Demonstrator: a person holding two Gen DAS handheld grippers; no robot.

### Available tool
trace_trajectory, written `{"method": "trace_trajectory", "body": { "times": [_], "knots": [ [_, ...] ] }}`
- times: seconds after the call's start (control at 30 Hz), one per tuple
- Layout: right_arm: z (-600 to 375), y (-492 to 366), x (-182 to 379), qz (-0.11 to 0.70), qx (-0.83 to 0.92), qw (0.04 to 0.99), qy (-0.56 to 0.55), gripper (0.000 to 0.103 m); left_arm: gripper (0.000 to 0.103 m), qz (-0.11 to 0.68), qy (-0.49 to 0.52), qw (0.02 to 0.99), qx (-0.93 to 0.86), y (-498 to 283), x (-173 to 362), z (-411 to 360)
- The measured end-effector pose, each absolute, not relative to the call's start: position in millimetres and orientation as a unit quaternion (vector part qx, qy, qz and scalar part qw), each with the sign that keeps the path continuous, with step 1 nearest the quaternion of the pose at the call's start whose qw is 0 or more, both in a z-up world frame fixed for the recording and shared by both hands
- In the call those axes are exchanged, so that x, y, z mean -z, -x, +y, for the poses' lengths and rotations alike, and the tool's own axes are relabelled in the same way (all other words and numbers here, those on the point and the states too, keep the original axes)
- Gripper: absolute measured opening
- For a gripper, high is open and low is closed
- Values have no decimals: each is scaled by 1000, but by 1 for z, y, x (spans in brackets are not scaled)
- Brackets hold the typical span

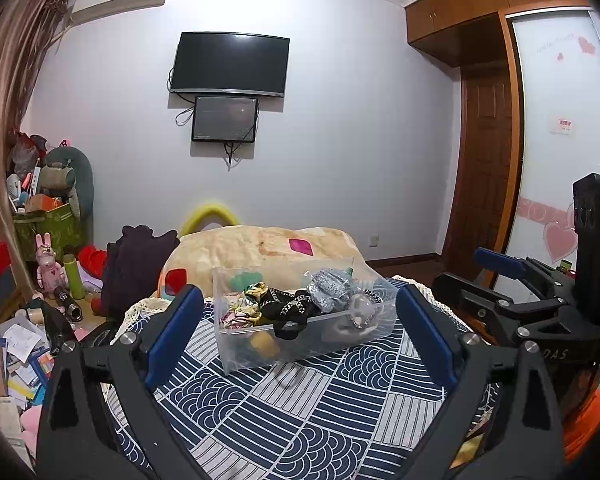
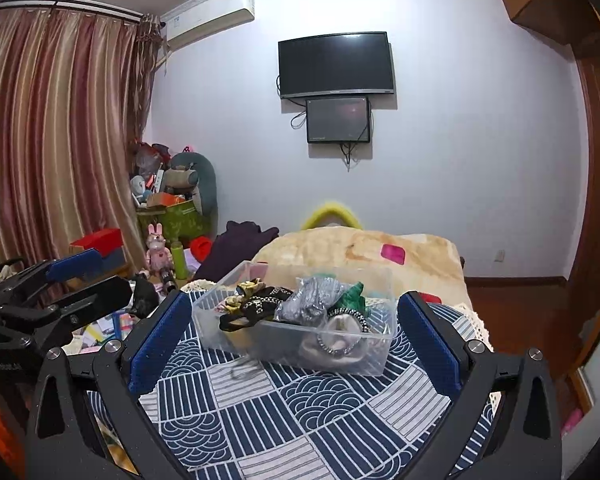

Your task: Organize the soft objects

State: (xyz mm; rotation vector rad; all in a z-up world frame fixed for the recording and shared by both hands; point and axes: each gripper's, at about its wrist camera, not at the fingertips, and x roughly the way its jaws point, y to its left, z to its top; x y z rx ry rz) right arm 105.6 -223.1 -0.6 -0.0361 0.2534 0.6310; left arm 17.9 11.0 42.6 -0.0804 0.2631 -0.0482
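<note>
Both tongs (image 1: 300,328) (image 2: 294,344) gape; clear bin (image 1: 236,356) sits just ahead.

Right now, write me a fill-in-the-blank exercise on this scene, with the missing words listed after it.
1. The soft objects lie in a clear plastic ____.
2. The box stands on a cloth patterned in white and ____.
3. The left gripper and the right gripper both have their jaws ____.
4. On the far wall, the small screen hangs ____ the large one.

Missing words: box; blue; open; below
</note>
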Motion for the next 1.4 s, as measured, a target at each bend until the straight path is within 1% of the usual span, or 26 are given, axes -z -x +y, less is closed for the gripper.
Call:
{"method": "trace_trajectory", "body": {
  "times": [1.03, 1.13, 1.4],
  "knots": [
    [-229, -103, -3, 125, -311, 942, 10, 103, 100, 138, 42, 989, 24, -20, -38, 12],
    [-229, -103, -3, 125, -311, 942, 10, 103, 102, 140, 45, 989, 25, -21, -37, 13],
    [-229, -103, -2, 125, -311, 942, 9, 103, 102, 146, 51, 988, 25, -24, -34, 15]
  ]
}}
